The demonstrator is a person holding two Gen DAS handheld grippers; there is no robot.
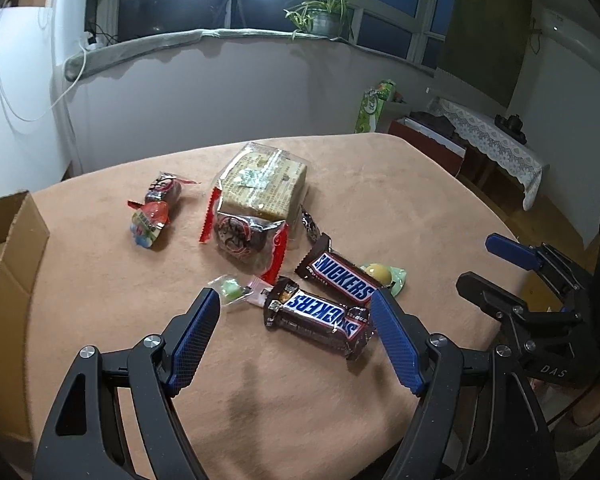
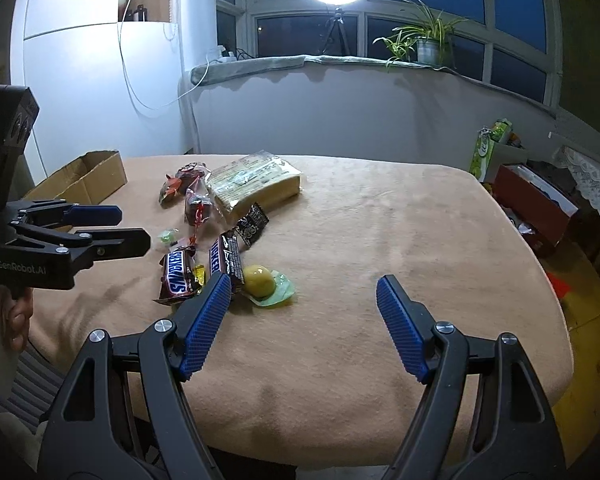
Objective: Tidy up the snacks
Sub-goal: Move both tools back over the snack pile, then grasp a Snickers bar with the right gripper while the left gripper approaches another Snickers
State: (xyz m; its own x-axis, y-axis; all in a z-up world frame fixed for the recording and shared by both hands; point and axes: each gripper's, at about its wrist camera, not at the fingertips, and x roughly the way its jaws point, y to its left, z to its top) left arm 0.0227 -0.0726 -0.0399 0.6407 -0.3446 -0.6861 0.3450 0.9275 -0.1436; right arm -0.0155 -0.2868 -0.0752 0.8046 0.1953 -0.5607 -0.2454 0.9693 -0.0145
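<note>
**Two open claws over a pile of snacks**

From the left claw's camera: the left claw (image 1: 296,312) points down at a slant over the table (image 1: 400,208), which has a tan cloth on it. Its two blue fingers (image 1: 194,332) are spread wide and hold nothing. One chocolate bar (image 1: 320,314) lies between the finger tips, close to the right finger, but whether that finger touches it is hard to tell. A second chocolate bar (image 1: 342,278) lies just behind it. A small green candy (image 1: 231,287) sits near the left finger. Farther back are a big clear pack of crackers (image 1: 266,184) and a red-edged bag (image 1: 248,236) resting against it. A cardboard box (image 1: 8,240) sits at the left edge. The right claw (image 1: 480,262) shows at the right side, open too.

From the right claw's camera: the right claw (image 2: 304,284) also tilts down, fingers wide apart, with bare cloth between them. A yellow candy (image 2: 260,280) in a green wrapper lies just beside its left finger. The snack pile is to the left.
</note>
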